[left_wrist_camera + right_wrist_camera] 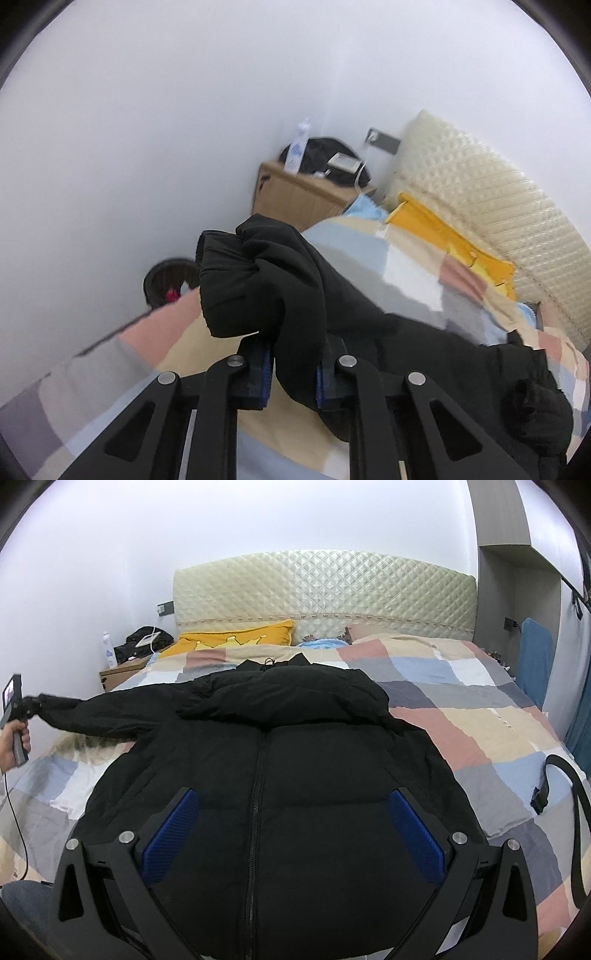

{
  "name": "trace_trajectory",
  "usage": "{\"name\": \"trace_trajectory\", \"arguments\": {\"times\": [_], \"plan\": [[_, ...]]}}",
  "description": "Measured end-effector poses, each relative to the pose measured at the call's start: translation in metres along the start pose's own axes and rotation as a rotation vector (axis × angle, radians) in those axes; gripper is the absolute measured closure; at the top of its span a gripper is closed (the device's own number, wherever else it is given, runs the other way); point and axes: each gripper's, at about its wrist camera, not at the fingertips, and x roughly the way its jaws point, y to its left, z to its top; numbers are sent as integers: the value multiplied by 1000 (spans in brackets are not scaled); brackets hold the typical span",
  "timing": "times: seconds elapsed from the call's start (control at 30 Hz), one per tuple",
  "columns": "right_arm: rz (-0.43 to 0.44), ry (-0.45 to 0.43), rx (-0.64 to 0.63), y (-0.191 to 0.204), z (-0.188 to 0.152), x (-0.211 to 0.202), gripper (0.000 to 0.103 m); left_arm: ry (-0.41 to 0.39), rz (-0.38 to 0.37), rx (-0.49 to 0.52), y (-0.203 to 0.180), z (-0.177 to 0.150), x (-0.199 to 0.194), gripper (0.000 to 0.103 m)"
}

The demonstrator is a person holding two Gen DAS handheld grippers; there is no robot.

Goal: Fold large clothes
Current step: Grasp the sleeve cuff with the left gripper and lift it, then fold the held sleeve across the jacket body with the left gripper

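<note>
Patchwork quilt [461, 701], yellow pillow [236, 638], quilted headboard [325, 587], wooden nightstand [295, 195]

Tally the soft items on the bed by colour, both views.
Black: 1, the puffer jacket, sleeve cuff clamped in the left hand-held gripper
Yellow: 1, the pillow
Light blue: 1, a cloth by the headboard
Multicolour check: 1, the bedspread
Total: 4
</note>
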Motion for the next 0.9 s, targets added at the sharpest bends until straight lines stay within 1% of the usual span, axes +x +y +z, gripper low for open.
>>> {"name": "trace_trajectory", "arguments": {"times": [0.07,0.2,0.33,0.4,0.47,0.5,0.57,0.6,0.67,0.73,0.8,0.87,0.9], "plan": [[7,-10,-7,-1,0,-5,1,-21,-20,20,-18,13,-22,86],[23,-30,-21,-4,-2,-13,1,-63,-49,69,-53,30,-57,86],[69,-45,-26,-8,-1,-22,1,-105,-79,109,-93,46,-98,86],[73,-62,-31,-12,0,-28,1,-121,-93,129,-111,50,-114,86],[82,-72,-27,-16,2,-33,1,-141,-116,162,-136,56,-135,86],[86,-74,-22,-19,2,-35,1,-143,-123,174,-144,57,-142,86],[102,-71,-21,-23,3,-38,1,-152,-151,206,-170,61,-159,86],[110,-74,-24,-25,3,-40,1,-160,-149,217,-178,62,-165,86],[117,-82,-32,-29,3,-45,1,-188,-152,236,-206,62,-180,86],[133,-93,-40,-33,2,-48,1,-204,-172,240,-228,60,-191,86],[123,-105,-45,-39,1,-49,1,-217,-191,247,-252,57,-204,86],[151,-110,-30,-46,1,-48,1,-230,-206,239,-283,53,-218,86],[159,-115,-16,-51,1,-49,1,-230,-223,235,-292,51,-222,86]]}}
